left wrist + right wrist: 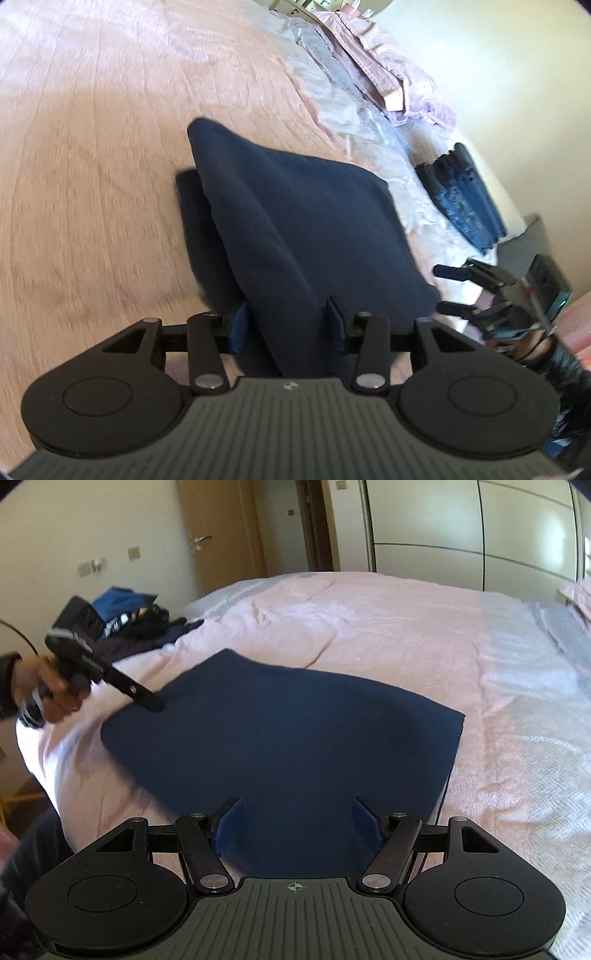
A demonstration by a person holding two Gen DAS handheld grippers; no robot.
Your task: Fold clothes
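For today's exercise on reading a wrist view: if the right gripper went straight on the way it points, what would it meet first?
Probably the navy garment lying on the bed: it fills the view just ahead of the open right gripper.

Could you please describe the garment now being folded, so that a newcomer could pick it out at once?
Start from the bed with the pink bedspread. Near its front edge lies the navy garment, a plain, flat, folded rectangle. Unlike the jumbled pile of clothes at the bed's corner, it lies alone, one solid dark blue.
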